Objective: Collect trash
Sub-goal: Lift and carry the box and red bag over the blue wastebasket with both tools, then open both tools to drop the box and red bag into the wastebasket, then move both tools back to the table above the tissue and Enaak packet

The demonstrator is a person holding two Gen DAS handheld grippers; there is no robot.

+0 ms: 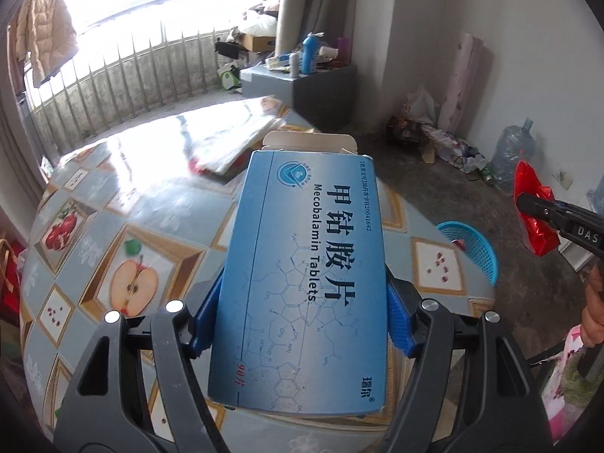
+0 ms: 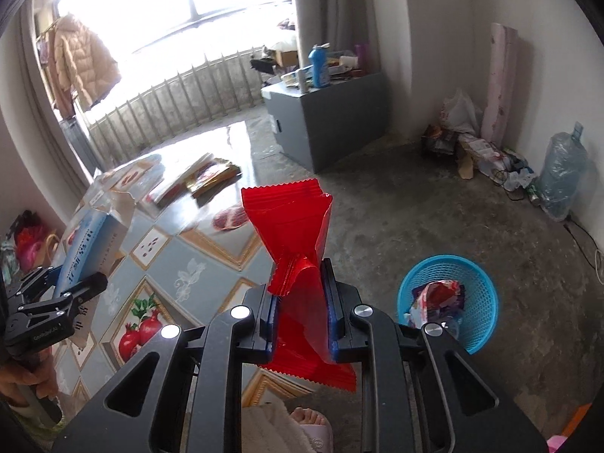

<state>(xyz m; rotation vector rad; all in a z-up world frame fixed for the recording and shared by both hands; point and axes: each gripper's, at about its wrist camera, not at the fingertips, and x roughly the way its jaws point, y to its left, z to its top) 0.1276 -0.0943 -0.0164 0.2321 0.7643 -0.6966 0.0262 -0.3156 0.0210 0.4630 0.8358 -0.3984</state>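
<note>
Tiled table [image 1: 113, 226], left claw [image 1: 302, 324] clamping box [image 1: 305, 264] lengthwise, right claw [image 2: 302, 313] clamping upright wrapper [image 2: 294, 234].

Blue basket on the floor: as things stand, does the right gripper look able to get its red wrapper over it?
Probably yes. The right gripper, shut on the red wrapper, hangs beside the table edge, and only bare floor shows between it and the blue basket, whose mouth is open though partly filled.
</note>
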